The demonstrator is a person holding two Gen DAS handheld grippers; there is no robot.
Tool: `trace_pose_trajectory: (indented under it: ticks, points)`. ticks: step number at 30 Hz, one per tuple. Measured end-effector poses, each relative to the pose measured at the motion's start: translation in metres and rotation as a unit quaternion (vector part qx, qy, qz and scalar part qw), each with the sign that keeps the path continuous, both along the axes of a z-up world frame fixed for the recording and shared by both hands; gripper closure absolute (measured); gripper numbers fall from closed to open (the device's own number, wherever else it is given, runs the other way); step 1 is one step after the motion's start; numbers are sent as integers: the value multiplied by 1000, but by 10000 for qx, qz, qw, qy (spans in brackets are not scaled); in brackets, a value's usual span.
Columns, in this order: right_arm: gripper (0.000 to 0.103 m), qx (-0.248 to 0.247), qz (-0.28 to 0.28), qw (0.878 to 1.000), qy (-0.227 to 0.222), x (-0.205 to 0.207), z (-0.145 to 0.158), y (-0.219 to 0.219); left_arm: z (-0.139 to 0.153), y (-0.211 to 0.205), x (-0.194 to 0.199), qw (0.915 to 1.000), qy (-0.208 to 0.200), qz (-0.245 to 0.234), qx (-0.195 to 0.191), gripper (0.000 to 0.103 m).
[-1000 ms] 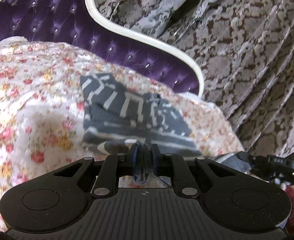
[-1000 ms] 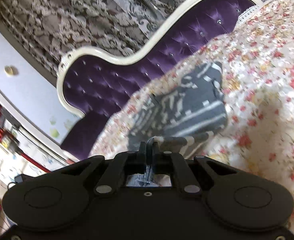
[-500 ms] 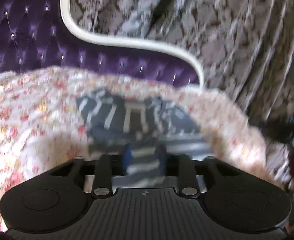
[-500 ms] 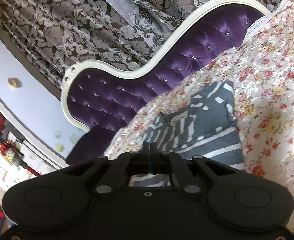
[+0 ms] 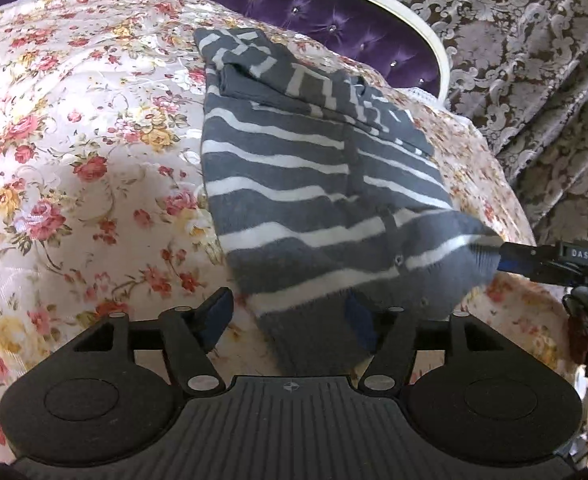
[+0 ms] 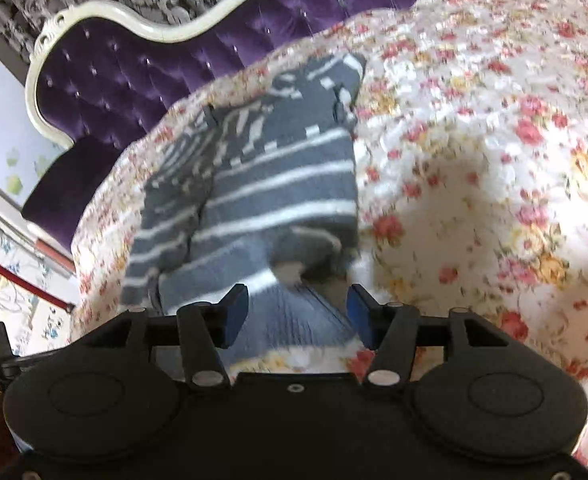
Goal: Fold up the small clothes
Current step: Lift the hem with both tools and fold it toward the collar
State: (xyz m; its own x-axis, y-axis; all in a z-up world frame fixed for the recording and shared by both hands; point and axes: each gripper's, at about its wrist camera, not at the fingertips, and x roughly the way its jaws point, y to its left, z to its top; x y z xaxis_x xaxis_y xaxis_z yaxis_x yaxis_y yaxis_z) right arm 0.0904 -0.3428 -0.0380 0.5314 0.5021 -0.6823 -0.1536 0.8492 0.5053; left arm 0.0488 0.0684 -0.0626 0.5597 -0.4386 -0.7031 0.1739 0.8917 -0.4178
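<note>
Around the work area: a purple tufted headboard (image 5: 334, 12) with a cream frame, patterned grey-brown curtains (image 5: 534, 60) behind it, and a floral bedspread (image 5: 73, 140) covering the bed. On that bedspread lies the grey-and-white striped garment (image 5: 294, 168), partly folded, its near hem reaching back between the fingers of both tools. Left hand-held gripper (image 5: 289, 316) and right hand-held gripper (image 6: 298, 312) have both just been opening, jaws apart, cloth lying loose between the blue pads; in the left view the right tool's fingertip meets the garment's right corner.
</note>
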Motion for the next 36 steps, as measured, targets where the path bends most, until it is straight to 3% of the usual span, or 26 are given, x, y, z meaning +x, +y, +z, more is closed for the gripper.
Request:
trace_pose_trajectory:
  ticks: [7,10,11,12,13,14,17,21,26,36]
  points:
    - [39,-199,337,9992,18,8,-1,16,-1,-11,-1,10000,38,-35,-32,37]
    - [39,-242,416,9988,110,10,-4,20,-3,-12,-1,9996,128,-23,-235,39]
    - [39,-265,437,9986,132,11,-5,21,-3,-11,-1,9993,165,3,-329,53]
    - [47,-294,463,9984,147,11,-5,22,-4,-12,0,9988,232,17,-429,67]
    - [79,-315,484,9982,156,10,-6,22,-6,-11,1,9982,307,45,-521,99]
    - [91,-340,475,9982,157,10,-6,22,-8,-8,0,9972,311,100,-672,98]
    - [91,-42,457,9989,55,4,-3,17,-4,-1,-2,9953,139,189,-939,98]
    - [91,1026,426,9937,-132,1,7,4,25,15,1,9885,-317,286,-1451,98]
    - [91,1809,325,9807,-670,9,36,-2,72,24,18,9823,-982,271,-1571,99]
    - [91,2235,-187,9625,-1524,62,66,-1,111,28,85,9687,-1721,547,-1706,99]
